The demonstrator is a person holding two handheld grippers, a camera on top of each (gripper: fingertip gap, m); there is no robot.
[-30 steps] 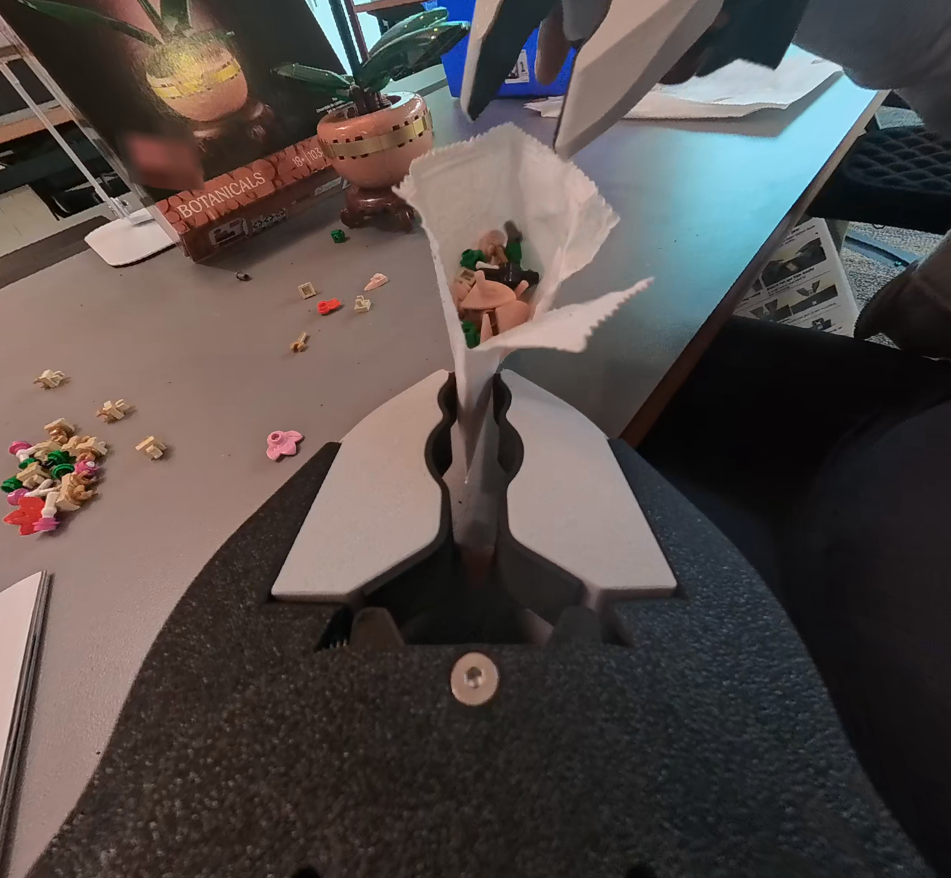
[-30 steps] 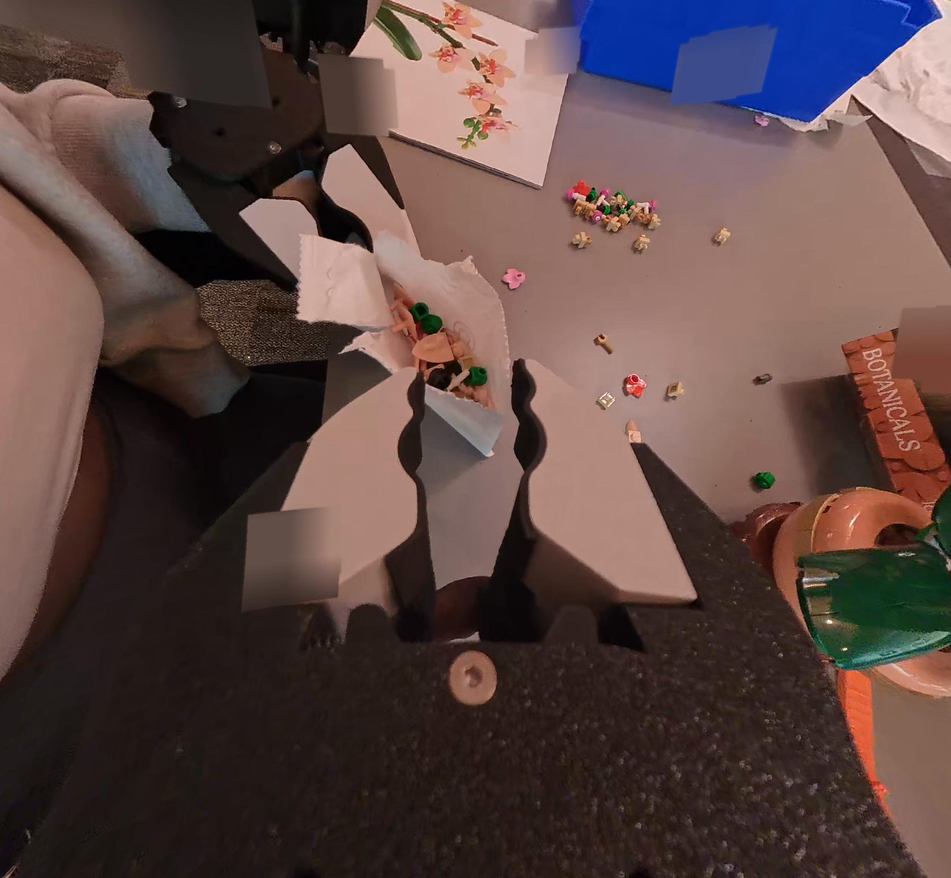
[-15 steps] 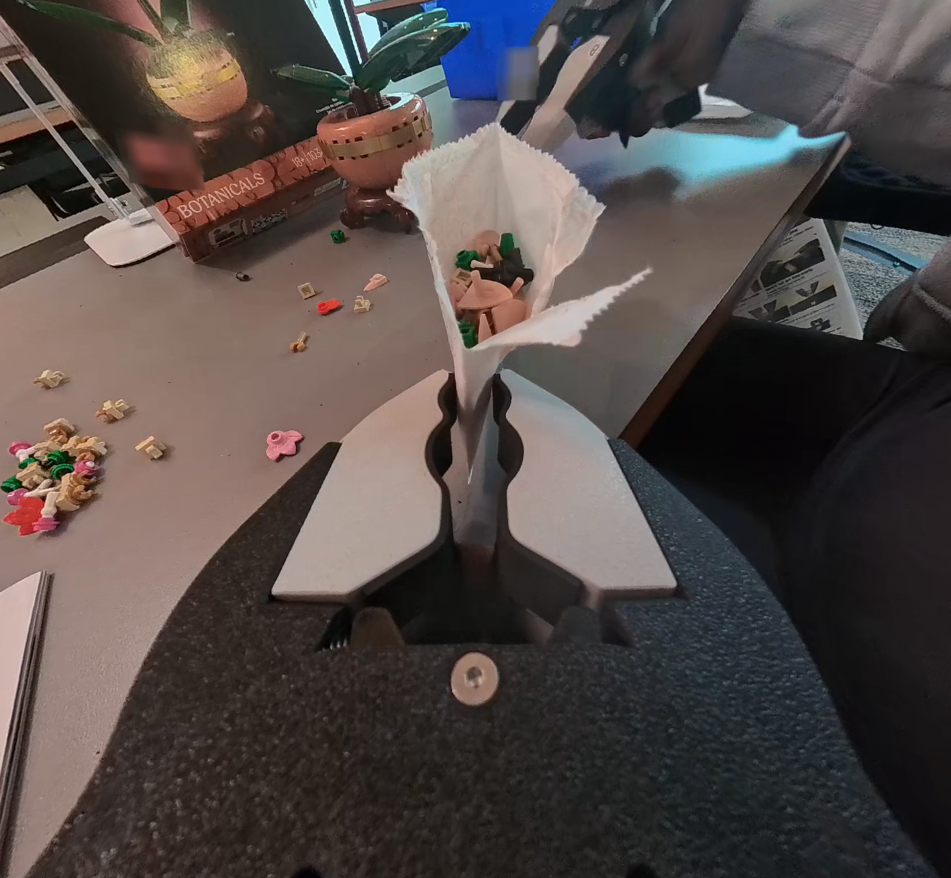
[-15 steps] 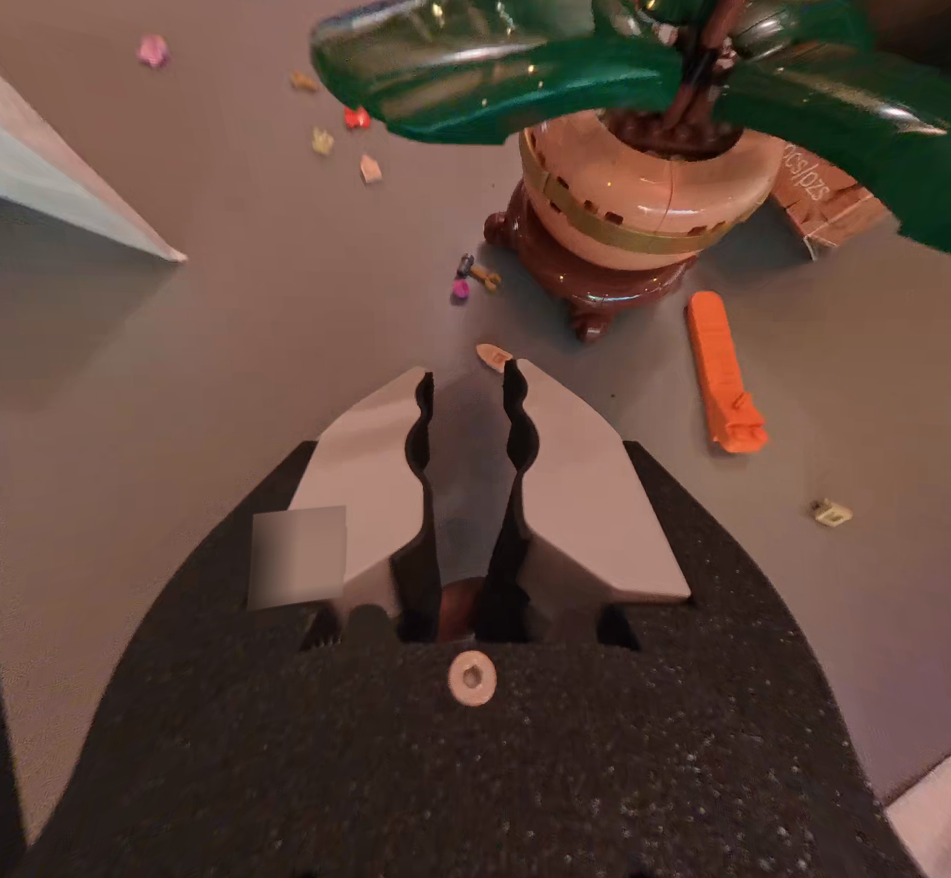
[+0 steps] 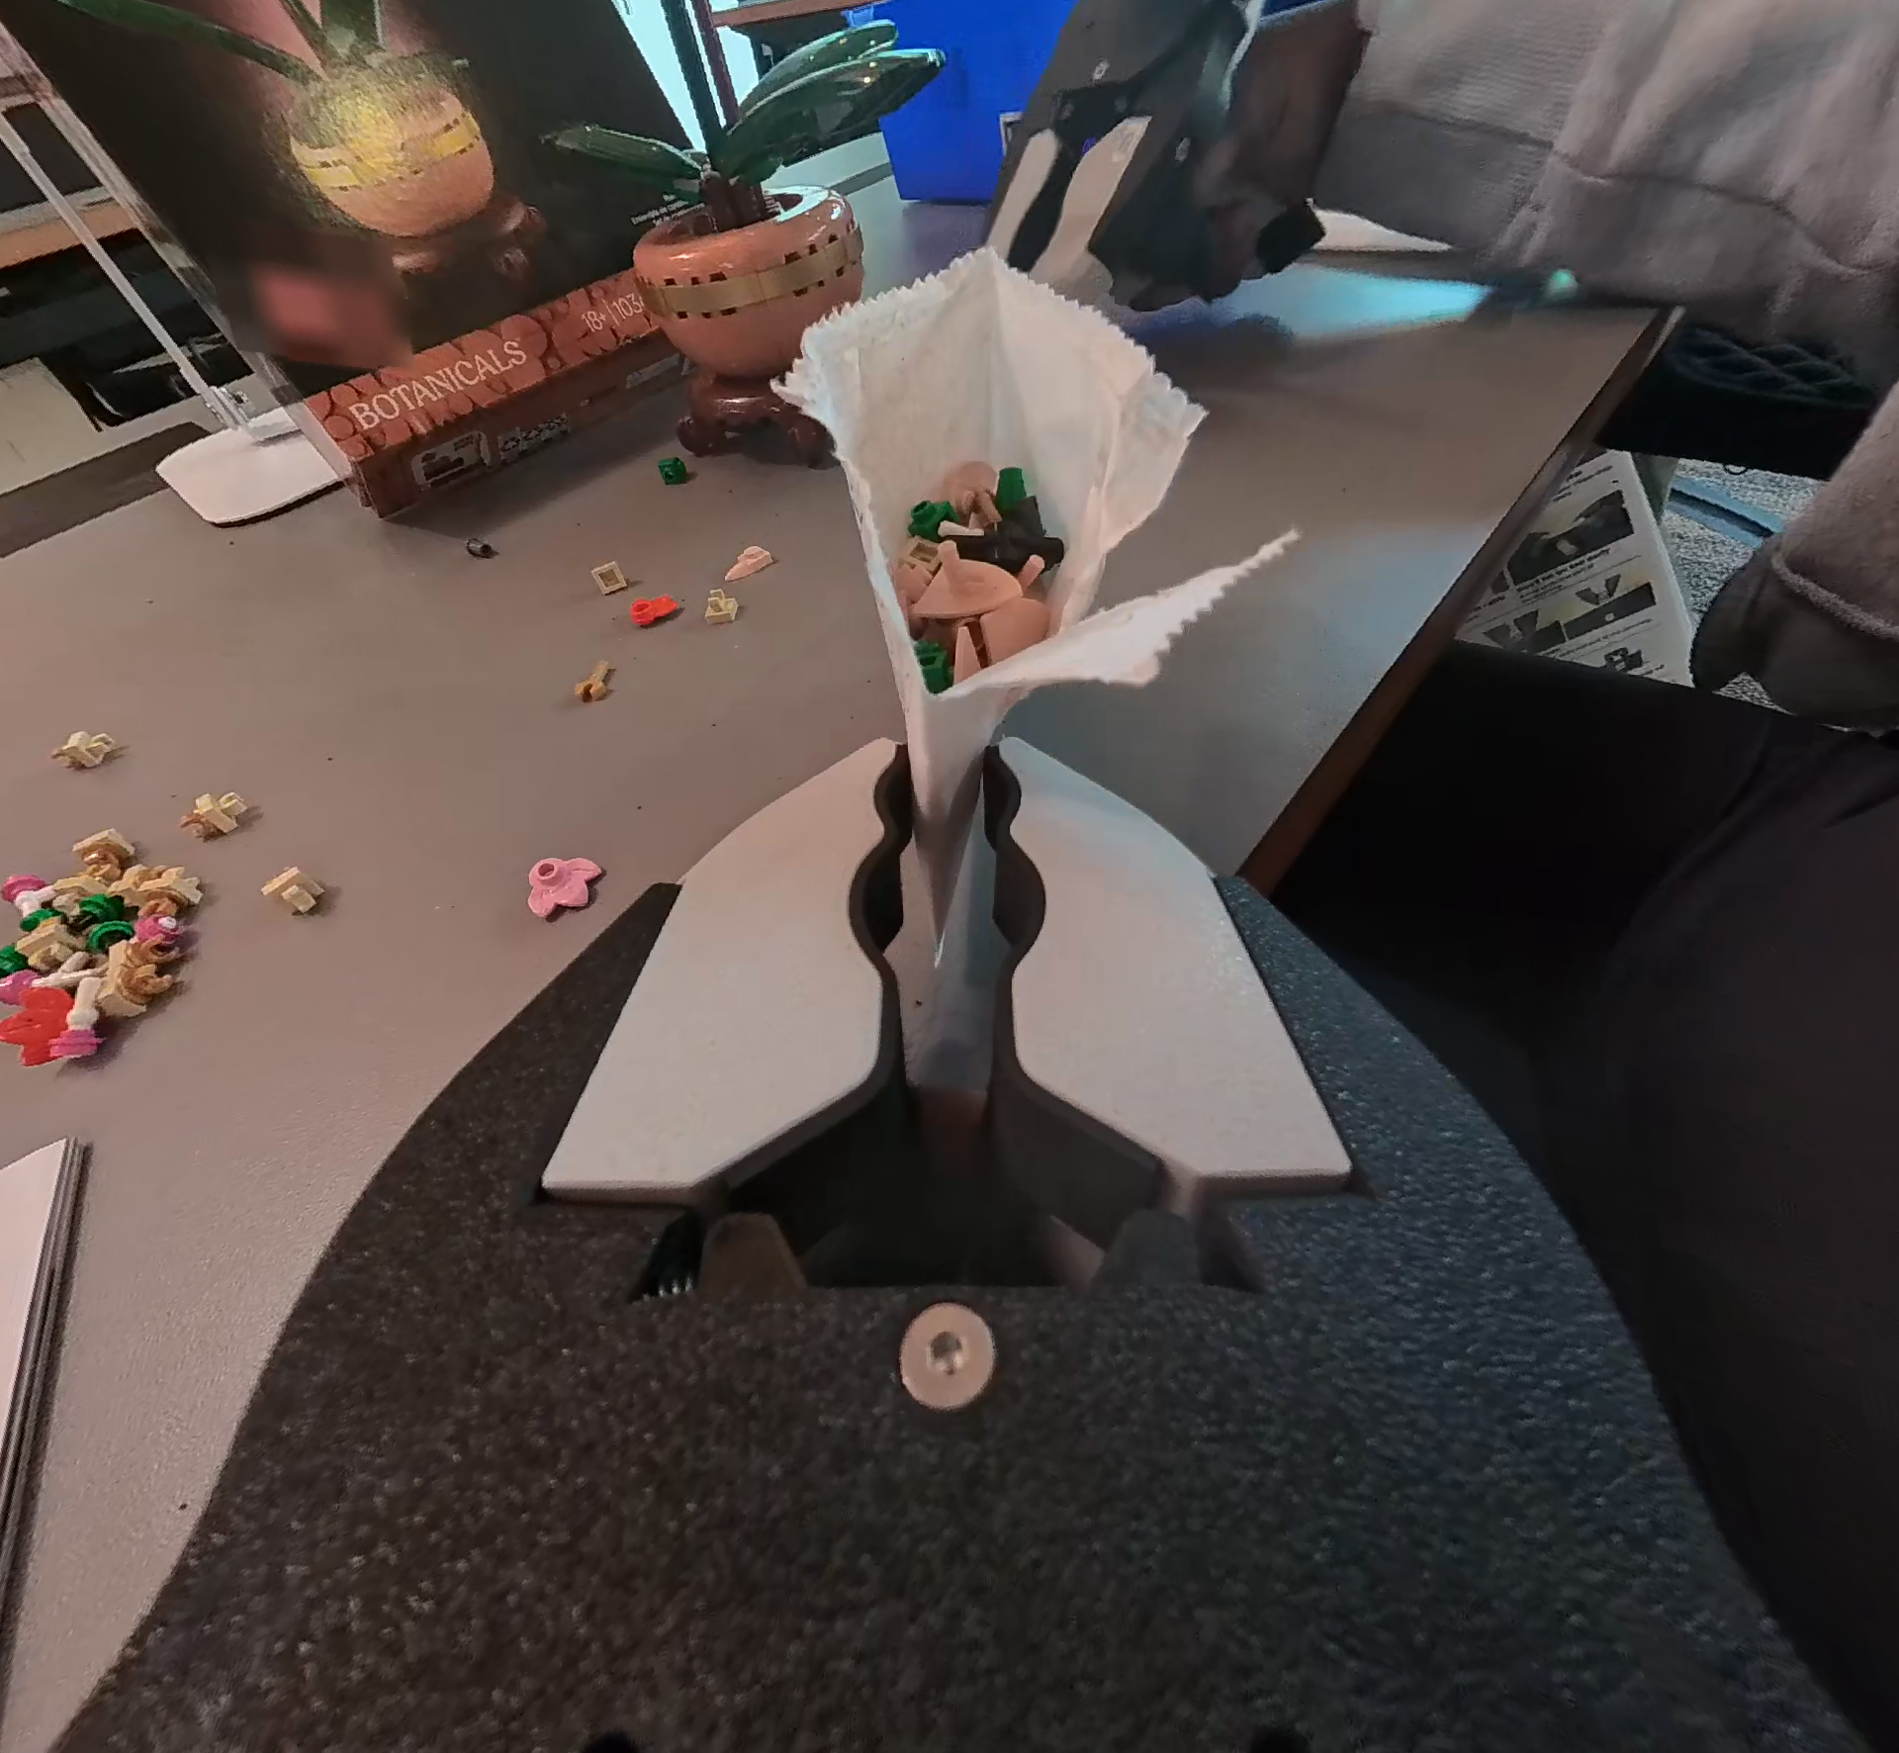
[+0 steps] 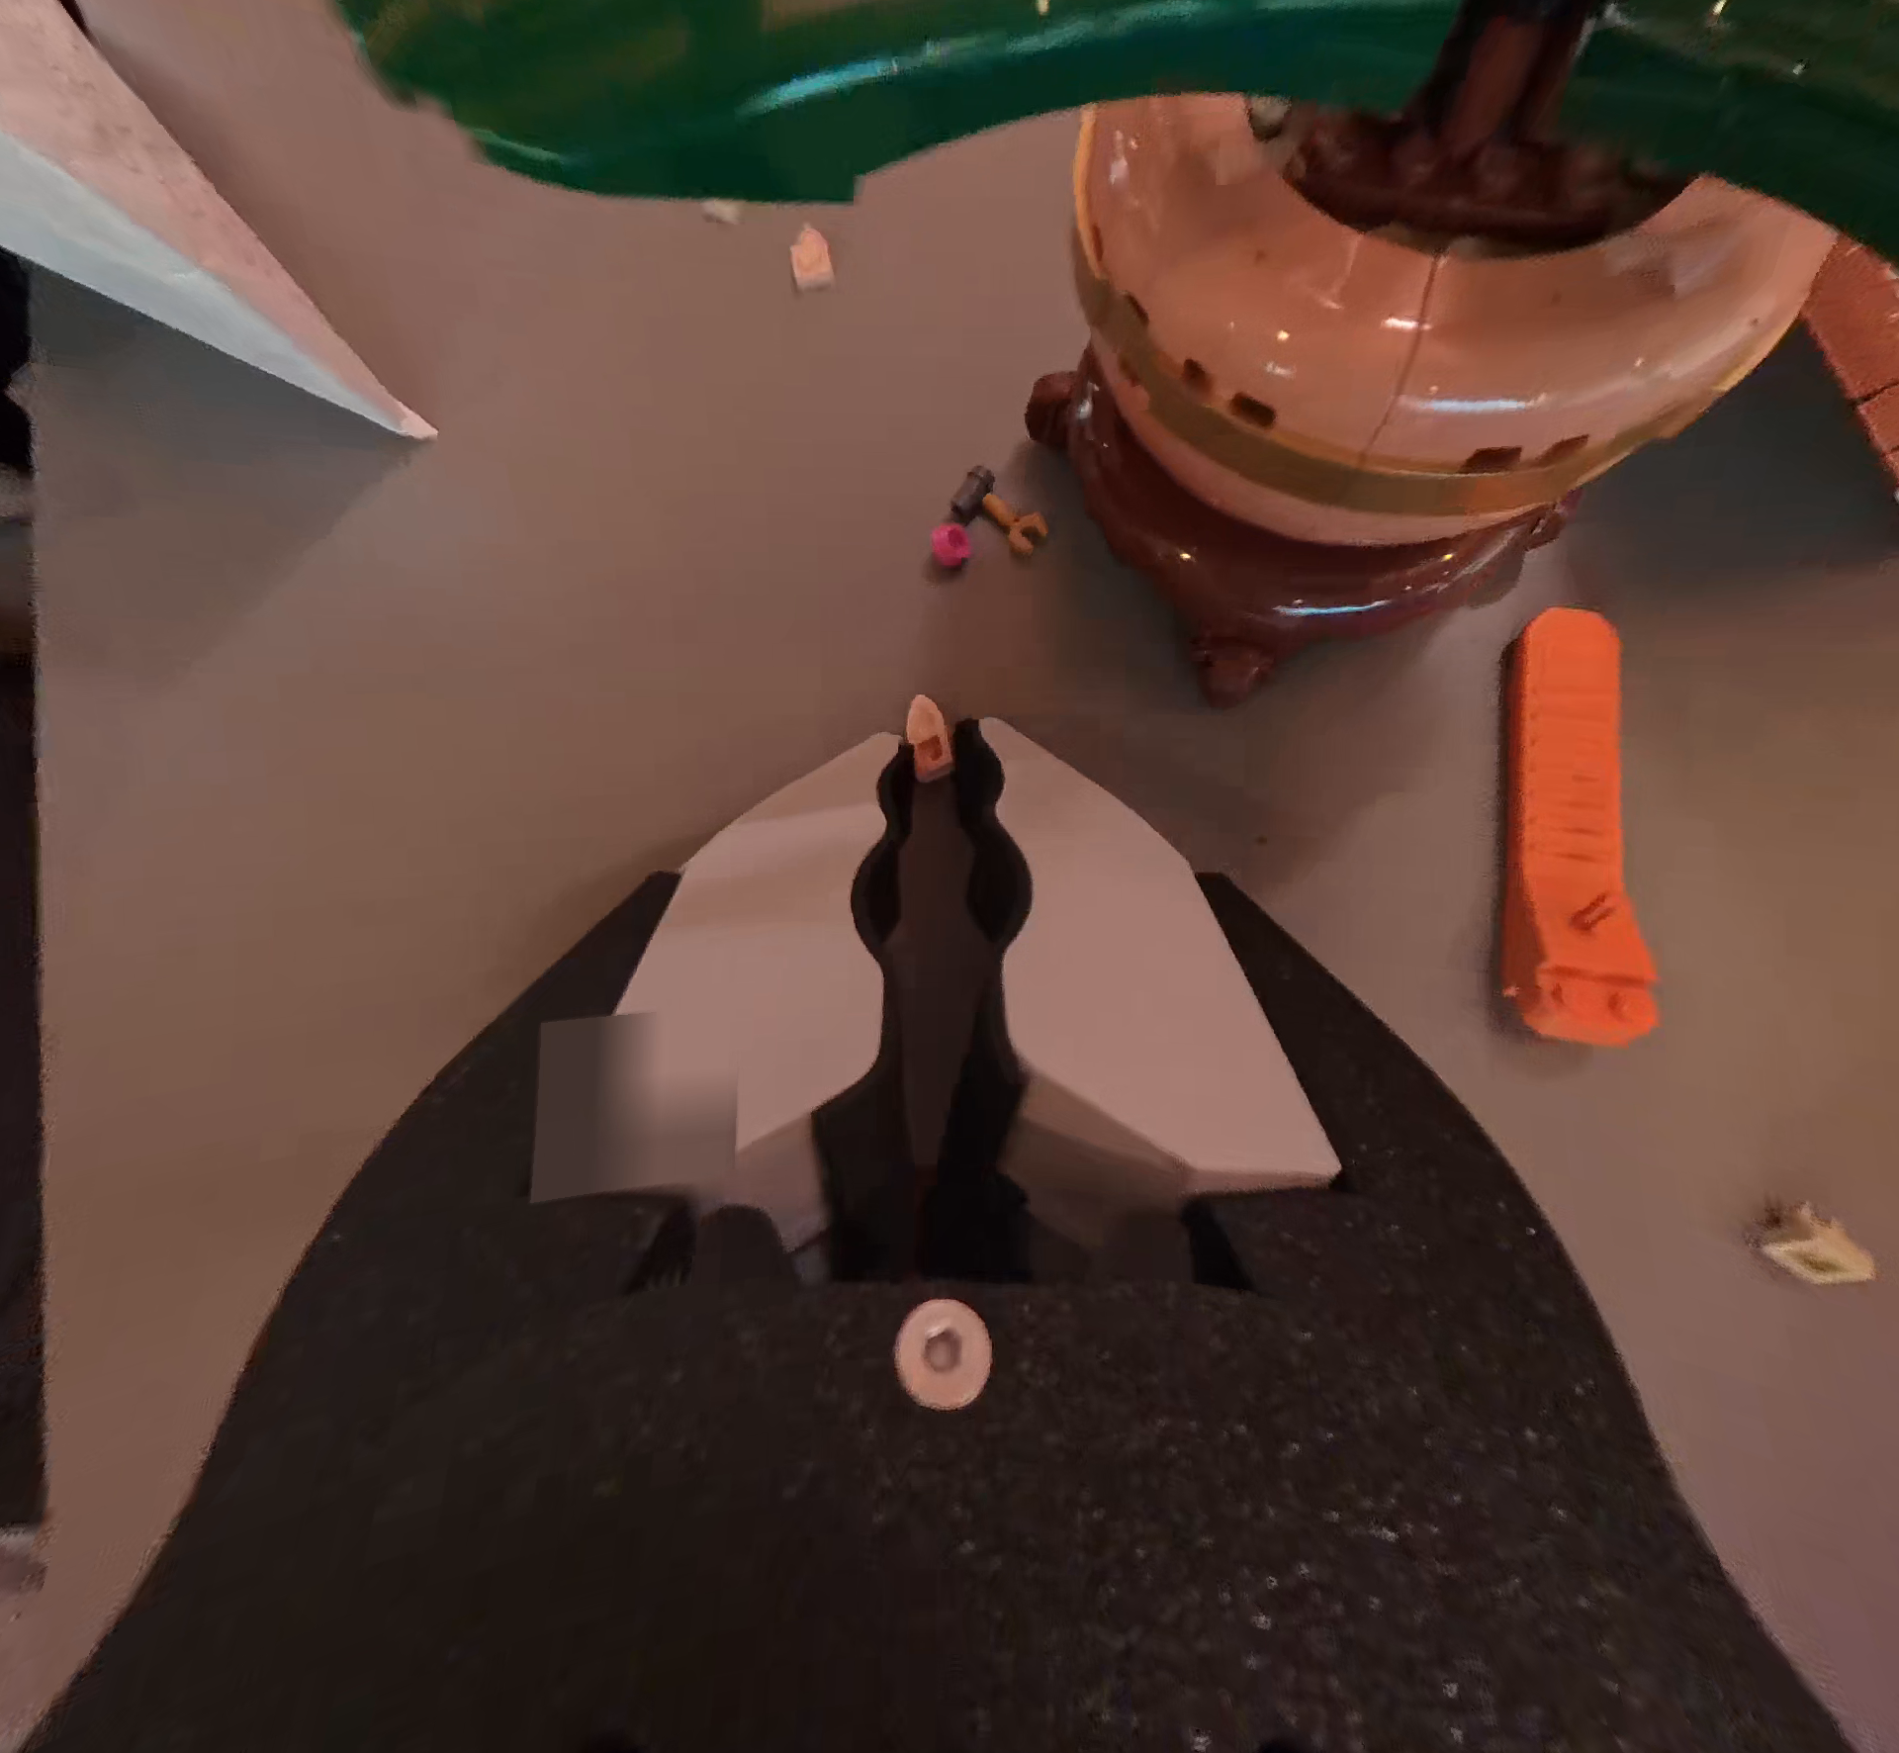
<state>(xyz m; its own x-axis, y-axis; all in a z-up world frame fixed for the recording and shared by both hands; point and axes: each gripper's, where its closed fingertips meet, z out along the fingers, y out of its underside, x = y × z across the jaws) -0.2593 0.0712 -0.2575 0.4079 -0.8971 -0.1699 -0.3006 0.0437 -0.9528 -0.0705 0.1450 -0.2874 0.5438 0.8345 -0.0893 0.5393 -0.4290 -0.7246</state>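
Paper bag, white with pinked edges, stands torn open above the left gripper, whose fingers are closed tight on its lower part, holding it over the near edge of the grey table. Small tan, green and black brick pieces sit inside the open mouth. The right gripper is low over the table just in front of the pink brick-built pot, its jaws nearly together and pinching a small tan piece at the very tips. Dark green leaves spread above it. An orange brick separator lies to its right. Beyond the bag, loose pieces lie scattered on the table, and the set's box stands behind the pot.
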